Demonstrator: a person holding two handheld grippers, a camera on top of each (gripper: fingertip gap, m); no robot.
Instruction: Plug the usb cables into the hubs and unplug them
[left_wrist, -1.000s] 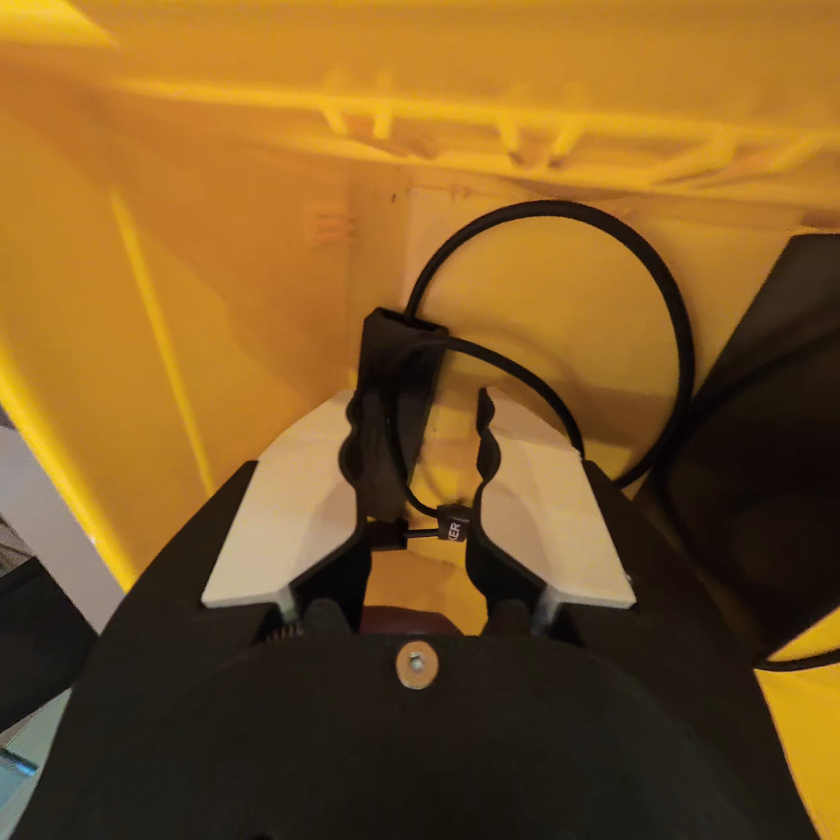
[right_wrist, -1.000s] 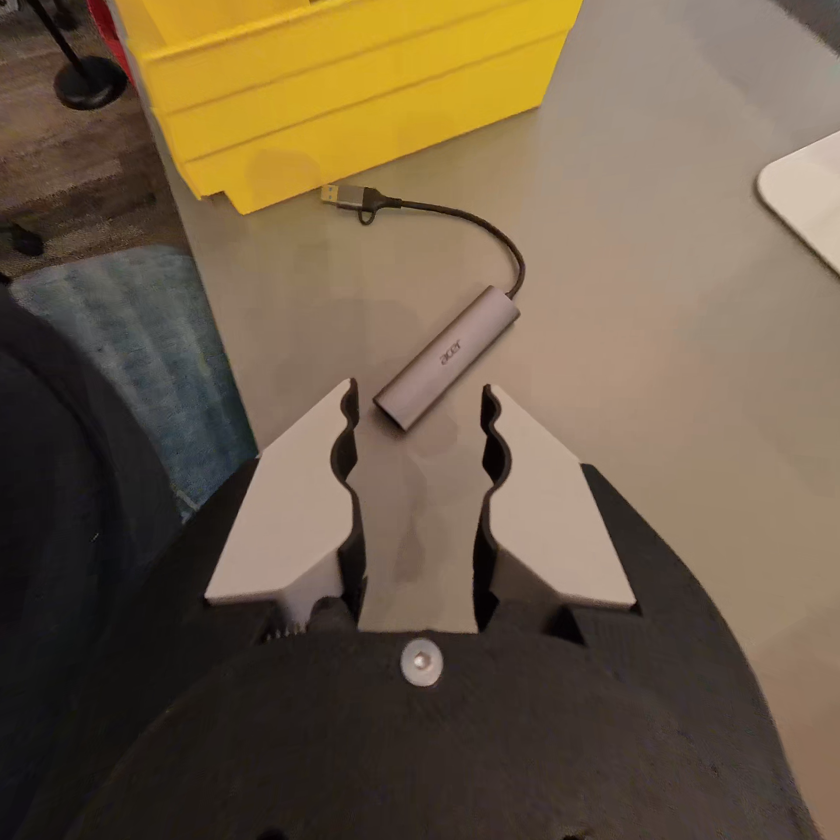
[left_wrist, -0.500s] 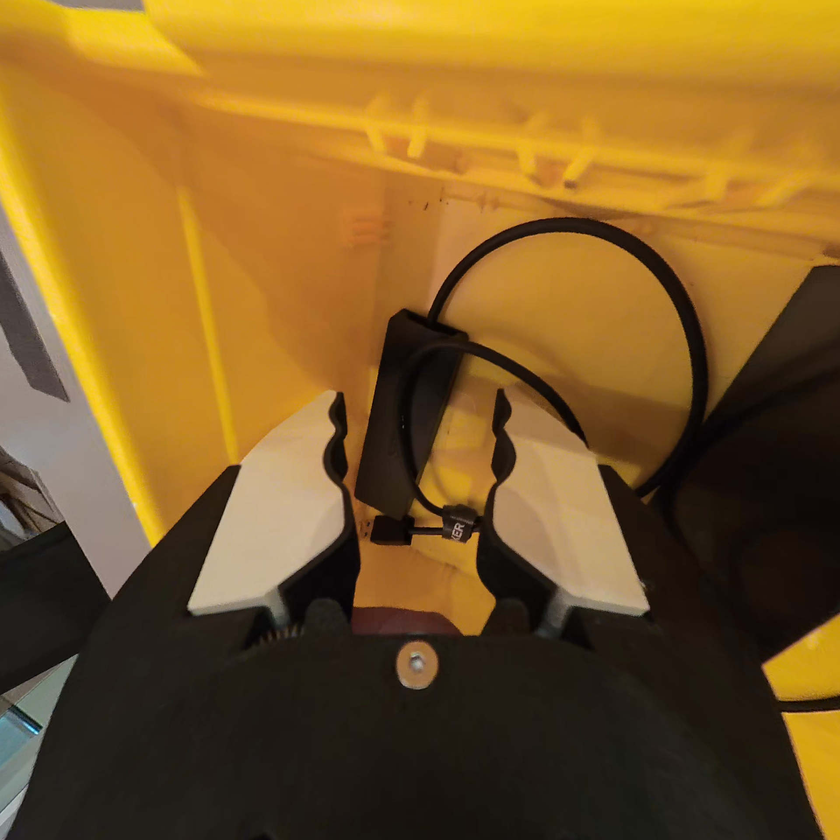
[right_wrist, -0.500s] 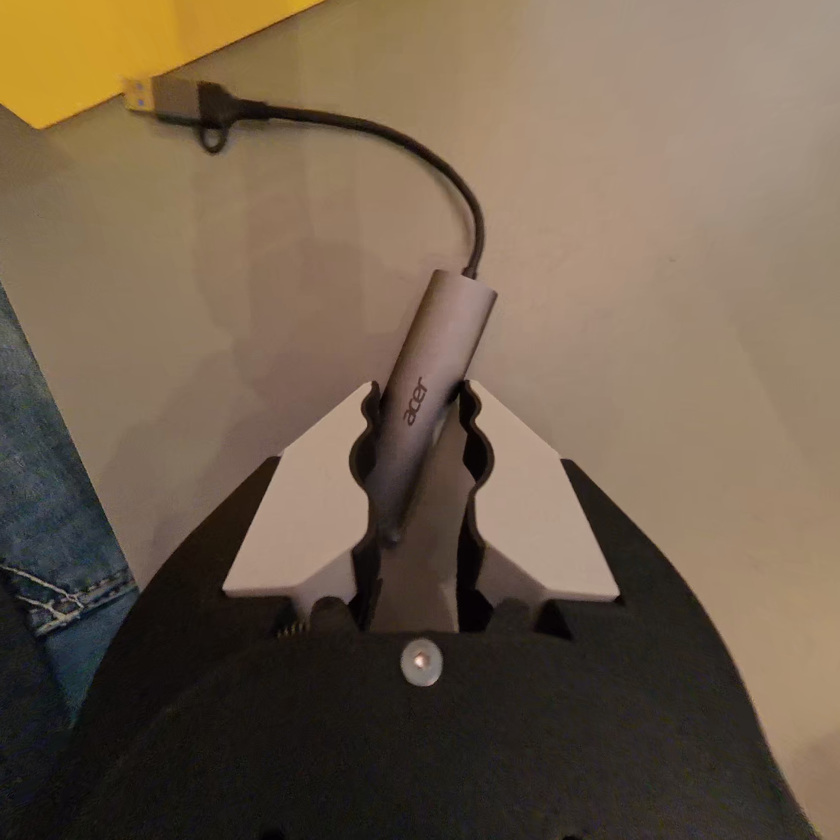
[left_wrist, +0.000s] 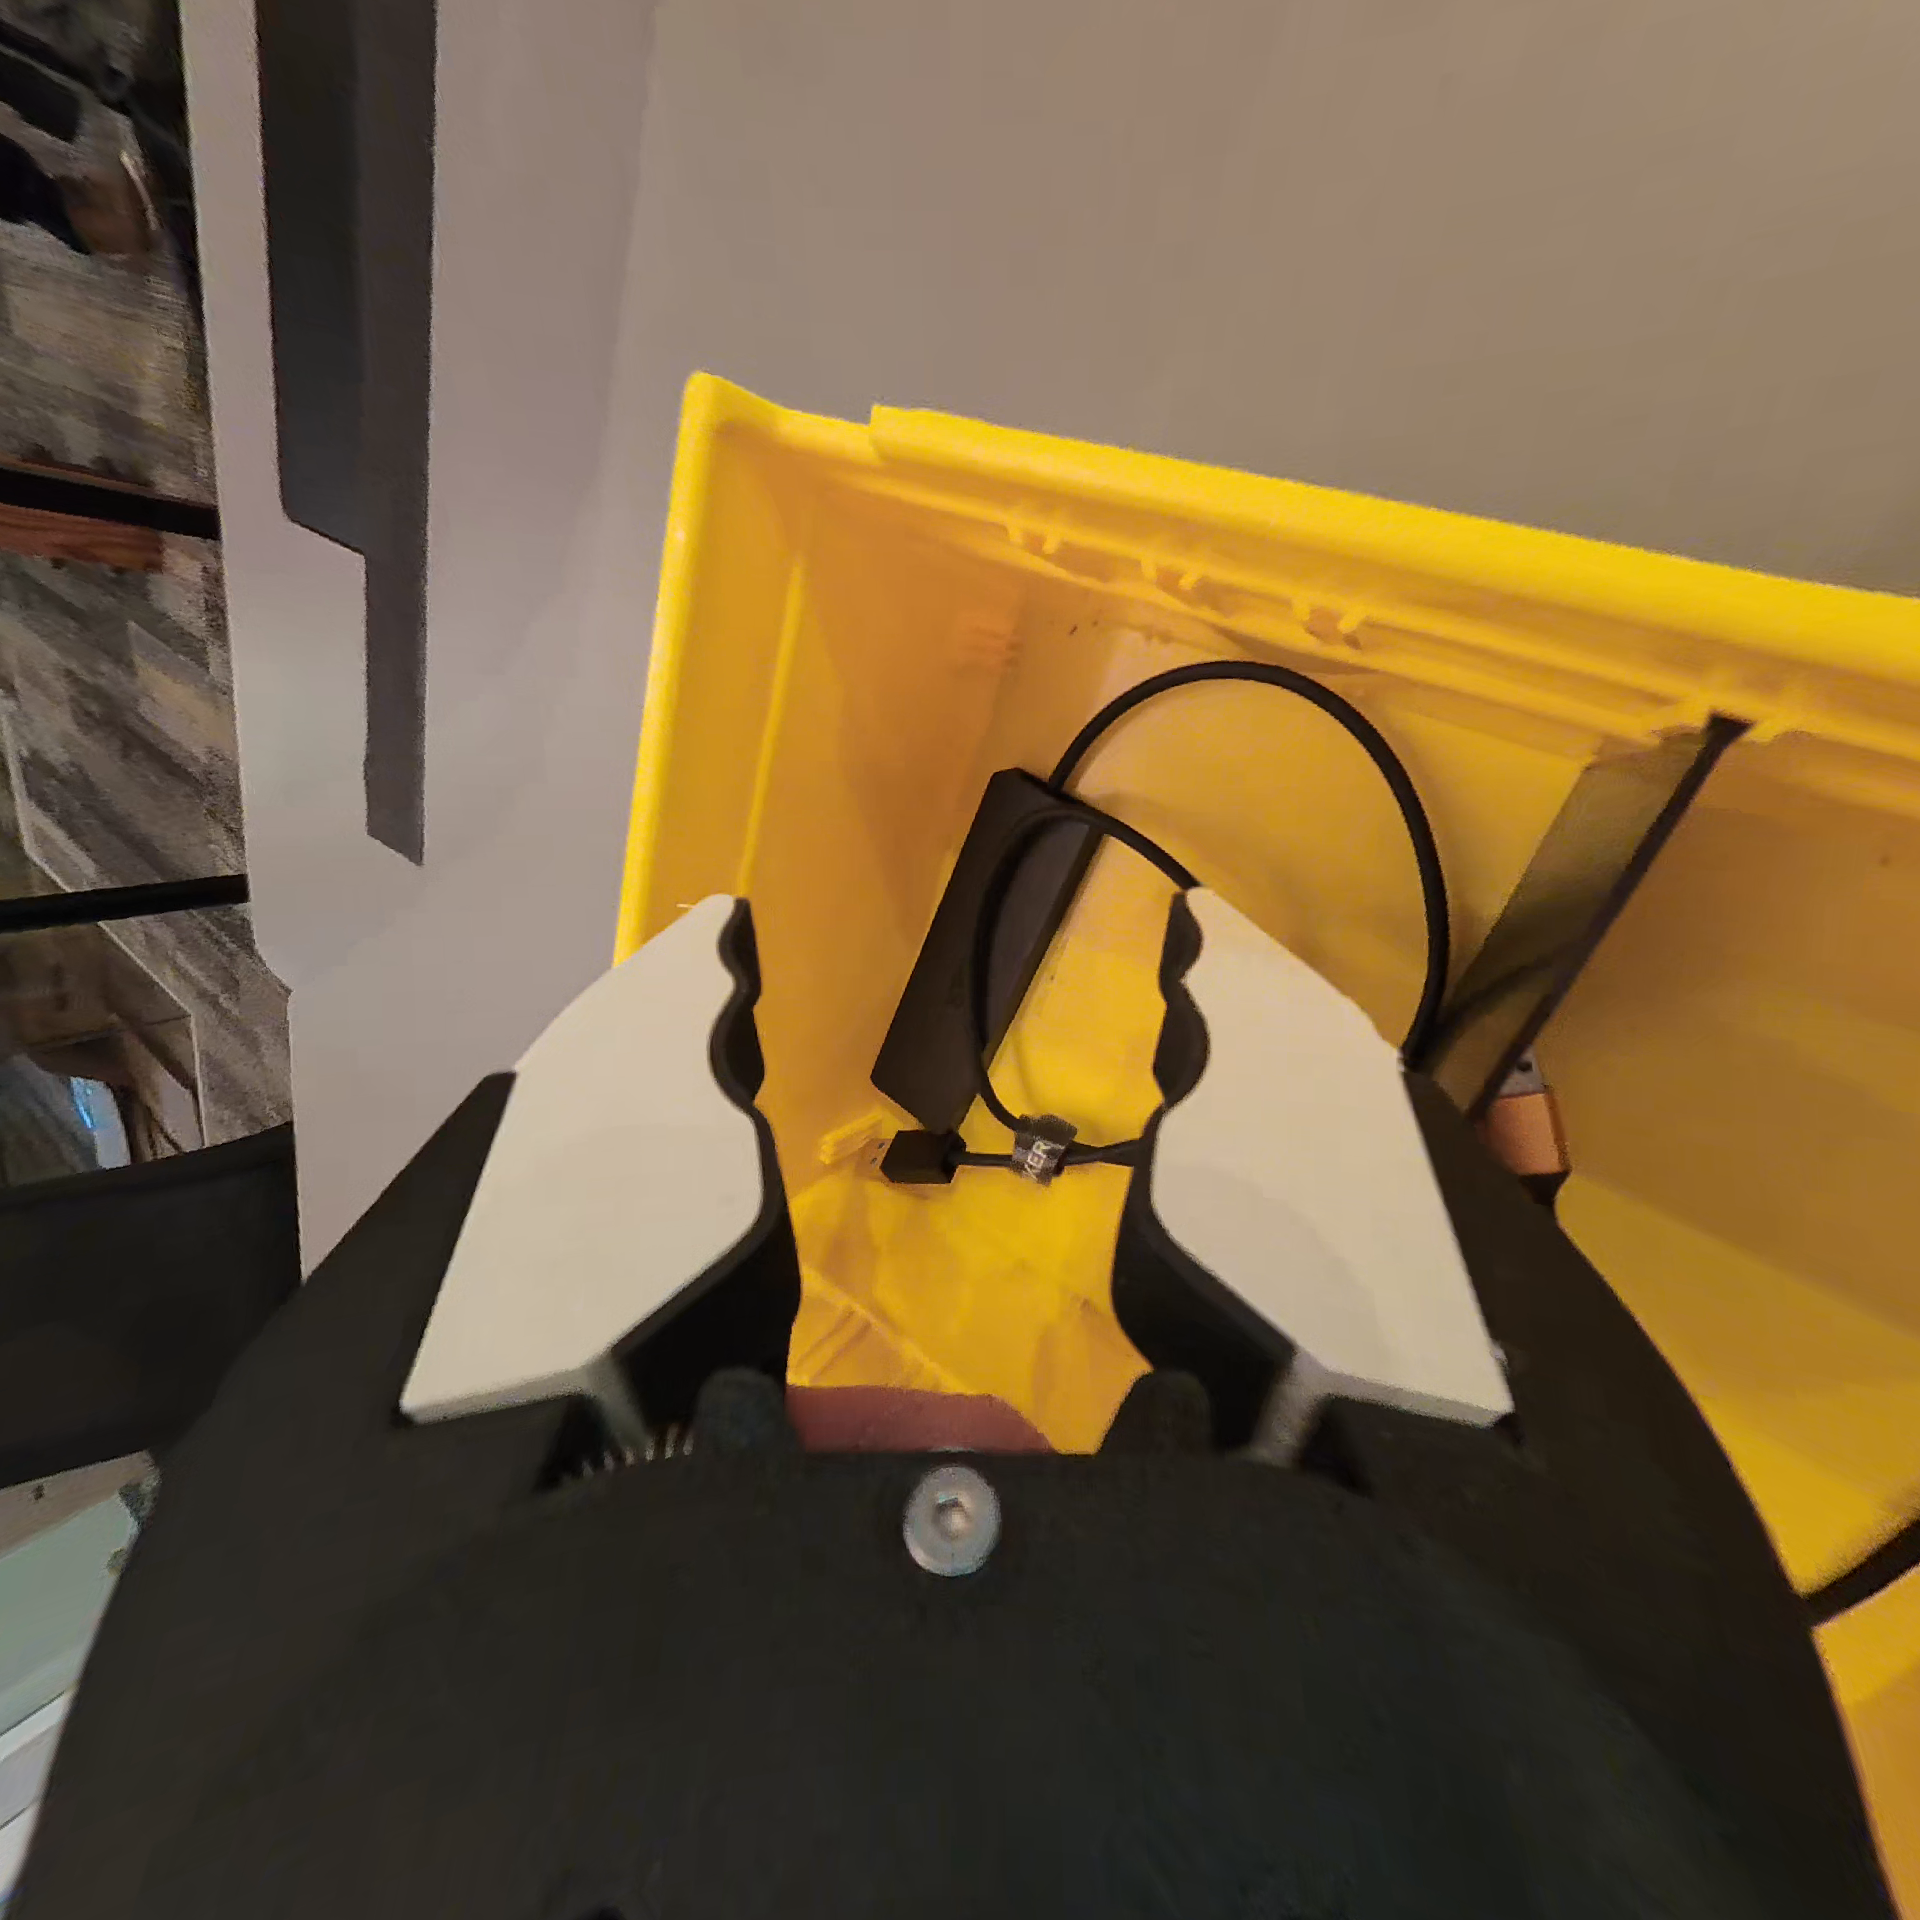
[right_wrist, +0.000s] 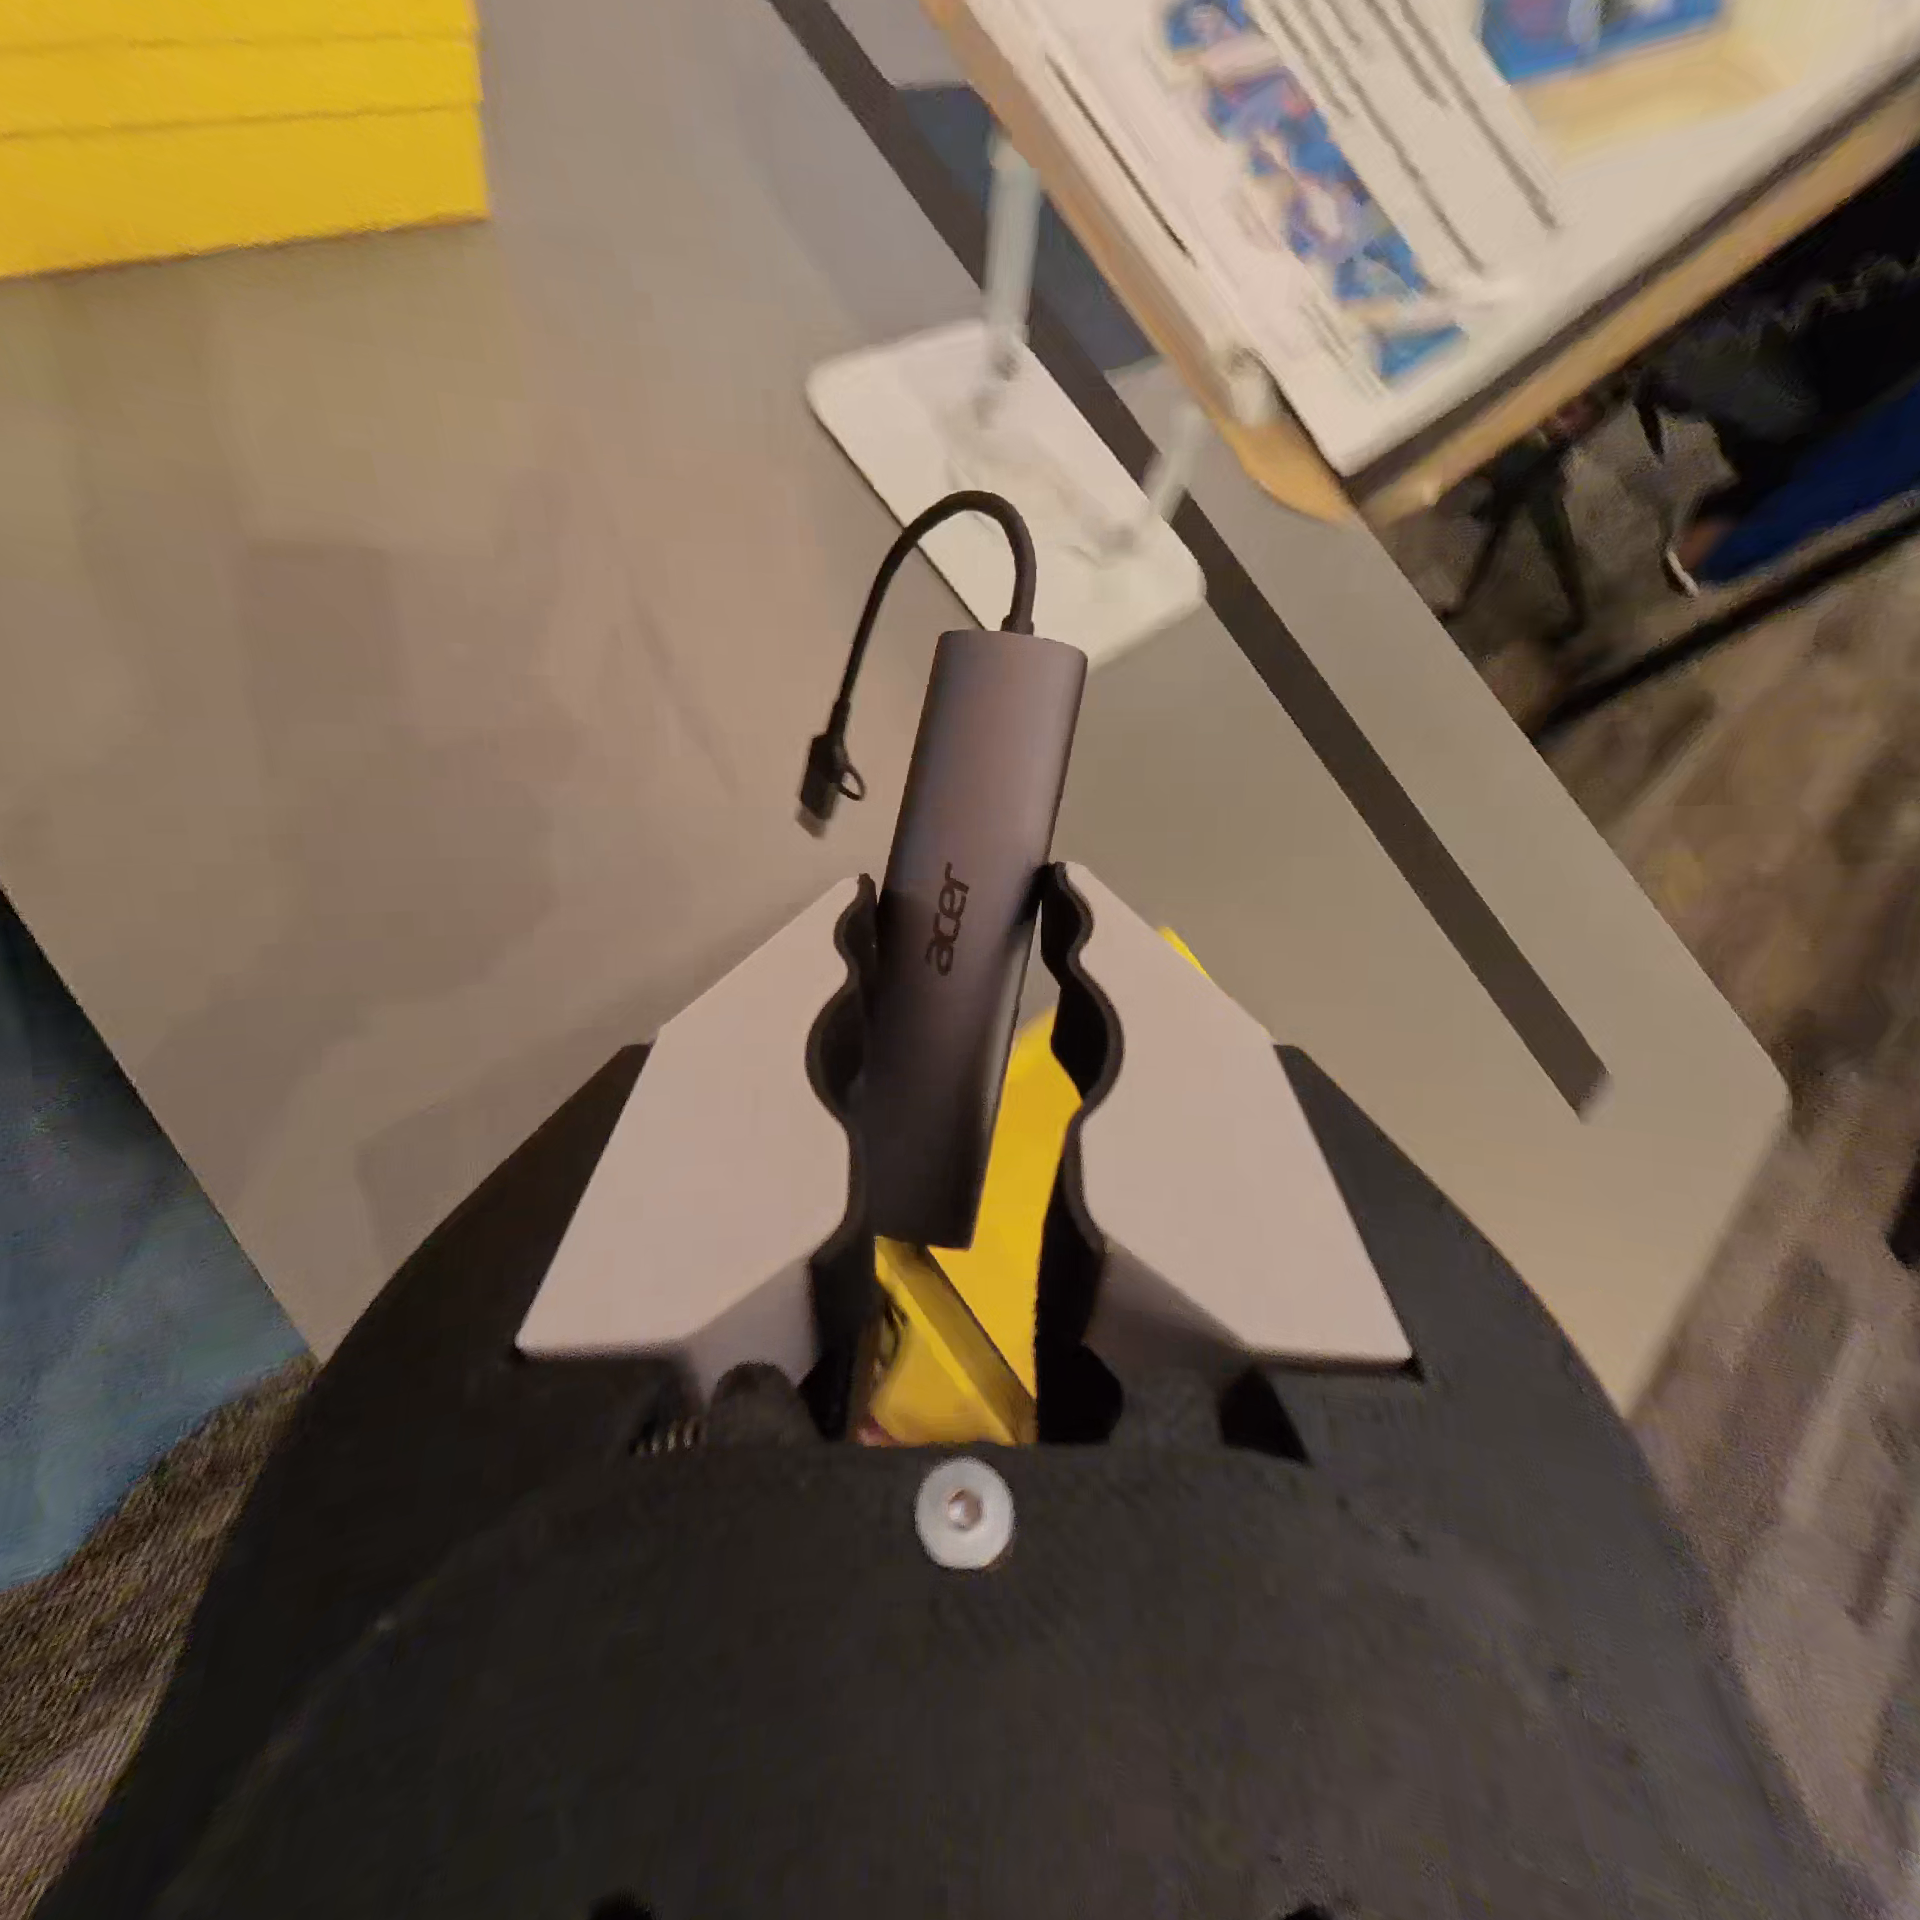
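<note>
Right wrist view: right gripper (right_wrist: 956, 904) pinches grey hub (right_wrist: 977, 935); left gripper (left_wrist: 961, 925) spread.

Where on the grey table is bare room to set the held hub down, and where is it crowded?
Free: the grey table between the yellow bin's wall and the white stand base. Crowded: the bin compartment, filled by the black hub and its looped cable.
</note>
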